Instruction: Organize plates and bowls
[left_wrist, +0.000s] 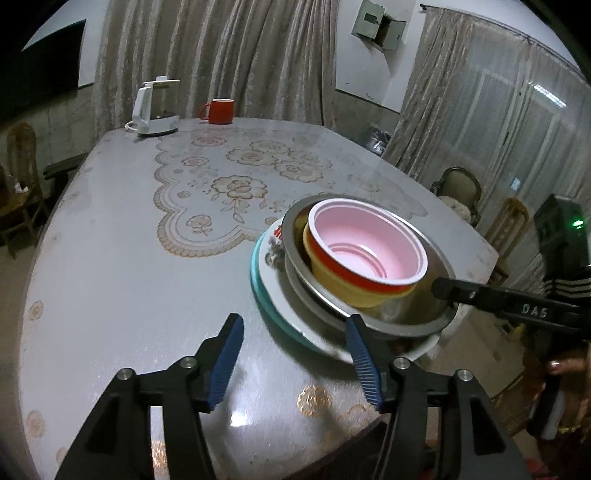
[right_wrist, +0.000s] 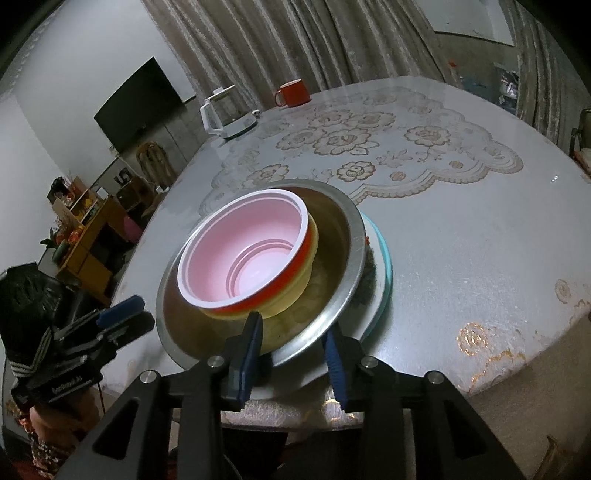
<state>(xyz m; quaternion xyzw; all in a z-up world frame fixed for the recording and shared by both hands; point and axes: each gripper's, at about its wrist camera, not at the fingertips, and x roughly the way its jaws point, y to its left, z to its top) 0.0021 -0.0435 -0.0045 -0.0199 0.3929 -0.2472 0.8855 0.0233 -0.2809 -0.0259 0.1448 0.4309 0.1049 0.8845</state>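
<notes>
Steel bowl (right_wrist: 332, 258) (pink bowl (right_wrist: 251, 251) nested inside) sat on stacked plates (right_wrist: 384, 266) at the table's (right_wrist: 461, 240) six-o'clock edge; left gripper (left_wrist: 295, 362) gaped wide and empty, right gripper (right_wrist: 295, 358) narrowly straddled the steel rim.

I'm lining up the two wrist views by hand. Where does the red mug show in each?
Left wrist view: the red mug stands at the table's far edge, upper left of centre, right of the white kettle.
Right wrist view: the red mug is top centre, again right of the white kettle.
Shared landmark: the kettle.
</notes>
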